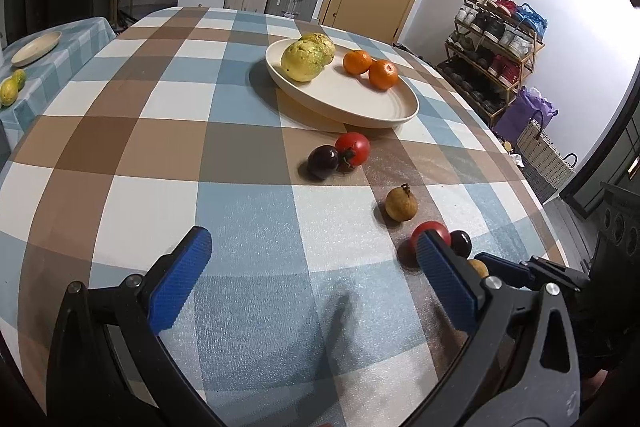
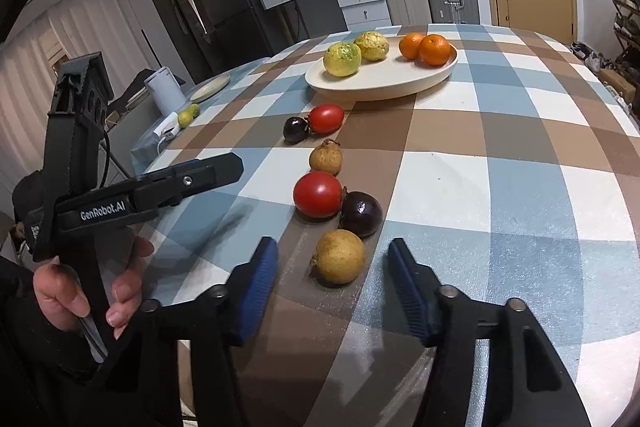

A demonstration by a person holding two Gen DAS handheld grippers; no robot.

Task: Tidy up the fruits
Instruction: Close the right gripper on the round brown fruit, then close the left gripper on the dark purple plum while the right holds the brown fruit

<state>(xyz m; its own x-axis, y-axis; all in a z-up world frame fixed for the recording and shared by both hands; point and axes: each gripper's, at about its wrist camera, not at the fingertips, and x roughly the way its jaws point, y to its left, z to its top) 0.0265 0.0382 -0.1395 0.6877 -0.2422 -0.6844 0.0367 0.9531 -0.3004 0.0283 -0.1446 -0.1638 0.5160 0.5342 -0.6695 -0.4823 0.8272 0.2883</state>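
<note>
A cream plate (image 1: pixel 360 111) (image 2: pixel 384 79) holds two yellow-green fruits (image 1: pixel 304 61) (image 2: pixel 342 59) and two oranges (image 1: pixel 383 75) (image 2: pixel 434 49). On the checked tablecloth lie a red tomato (image 1: pixel 354 147) (image 2: pixel 326 119) beside a dark purple fruit (image 1: pixel 323 161) (image 2: pixel 295 129), a brown fruit (image 1: pixel 401 205) (image 2: pixel 326 159), another tomato (image 1: pixel 434 229) (image 2: pixel 318 194), a dark fruit (image 1: pixel 460 242) (image 2: pixel 361 213) and a second brown fruit (image 2: pixel 339 257). My right gripper (image 2: pixel 334 267) is open, its fingers either side of that brown fruit. My left gripper (image 1: pixel 312 259) is open and empty above the cloth; it shows side-on in the right wrist view (image 2: pixel 236 165).
A side table (image 1: pixel 60 67) at the left holds a small plate (image 1: pixel 36 47) and two limes (image 1: pixel 12 87). A white kettle (image 2: pixel 164 91) stands there. Suitcases, drawers and a door are behind the table. A shoe rack (image 1: pixel 496 55) stands at the right.
</note>
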